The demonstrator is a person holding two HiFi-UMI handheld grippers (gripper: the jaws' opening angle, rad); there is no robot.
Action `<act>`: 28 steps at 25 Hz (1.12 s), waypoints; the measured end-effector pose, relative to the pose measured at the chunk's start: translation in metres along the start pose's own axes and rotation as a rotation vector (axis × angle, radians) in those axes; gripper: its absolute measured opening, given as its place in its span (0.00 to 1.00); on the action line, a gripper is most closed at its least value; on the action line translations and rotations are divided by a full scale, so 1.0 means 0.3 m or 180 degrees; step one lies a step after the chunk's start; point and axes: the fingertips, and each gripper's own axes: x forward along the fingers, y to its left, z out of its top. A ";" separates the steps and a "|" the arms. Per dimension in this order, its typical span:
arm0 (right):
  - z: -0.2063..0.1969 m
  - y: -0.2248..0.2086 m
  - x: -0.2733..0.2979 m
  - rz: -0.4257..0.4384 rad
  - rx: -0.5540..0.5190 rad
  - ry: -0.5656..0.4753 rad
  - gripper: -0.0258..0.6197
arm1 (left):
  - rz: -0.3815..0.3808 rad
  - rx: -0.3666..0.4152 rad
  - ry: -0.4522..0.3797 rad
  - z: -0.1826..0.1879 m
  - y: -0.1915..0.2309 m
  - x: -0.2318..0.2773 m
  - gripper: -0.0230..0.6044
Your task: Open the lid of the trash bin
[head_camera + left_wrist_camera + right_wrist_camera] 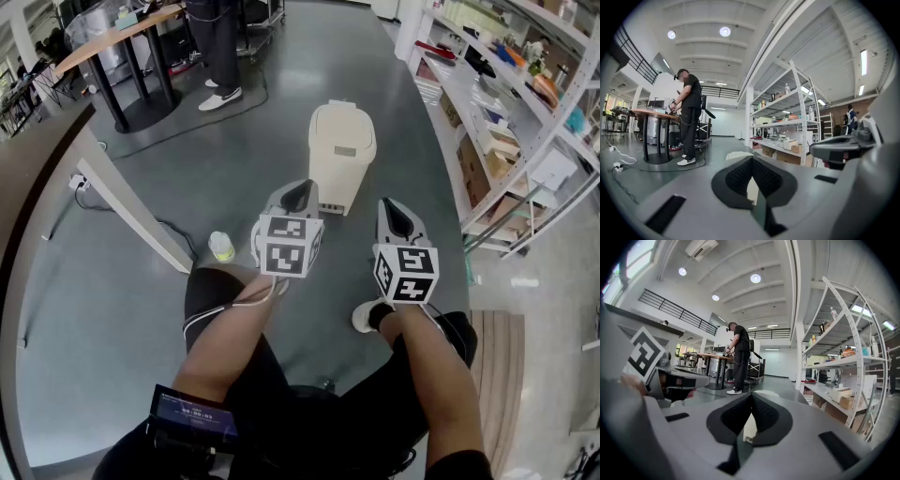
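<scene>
The beige trash bin (342,148) stands on the grey floor ahead of me with its lid down. My left gripper (298,193) hovers just short of the bin's front lower left, not touching it. My right gripper (395,215) is held to the right of the bin, a little nearer me. In the left gripper view the left gripper (751,158) has its black pads meeting at the tips, and the bin's lid (734,154) shows just beyond. In the right gripper view the right gripper (751,395) is likewise shut and empty, with the bin (767,392) peeking over the jaws.
A small green-capped bottle (222,247) stands on the floor left of my left gripper. White shelving (511,112) full of boxes runs along the right. A slanted white post (131,202) is at left. A person (218,47) stands at a table (112,37) beyond.
</scene>
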 end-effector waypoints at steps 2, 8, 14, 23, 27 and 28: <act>-0.001 -0.011 0.029 -0.0032 -0.0016 -0.0010 0.05 | -0.0056 -0.0047 -0.0033 -0.005 0.017 0.009 0.03; -0.051 -0.041 0.135 -0.0119 -0.0048 0.0090 0.05 | -0.0295 -0.0178 -0.0048 -0.003 -0.010 0.048 0.03; -0.060 -0.038 0.246 0.0028 -0.0023 0.0076 0.05 | -0.0069 -0.0122 -0.0067 0.019 0.069 0.093 0.03; -0.052 -0.086 0.429 0.0153 0.0052 0.0091 0.05 | -0.0047 -0.0250 -0.0090 0.042 0.104 0.283 0.03; -0.051 -0.105 0.485 0.0166 0.0091 0.0130 0.05 | 0.0030 -0.0325 0.0024 0.022 0.151 0.352 0.03; -0.052 -0.108 0.501 0.0171 0.0085 0.0140 0.05 | 0.0035 -0.0333 0.0043 0.023 0.158 0.369 0.03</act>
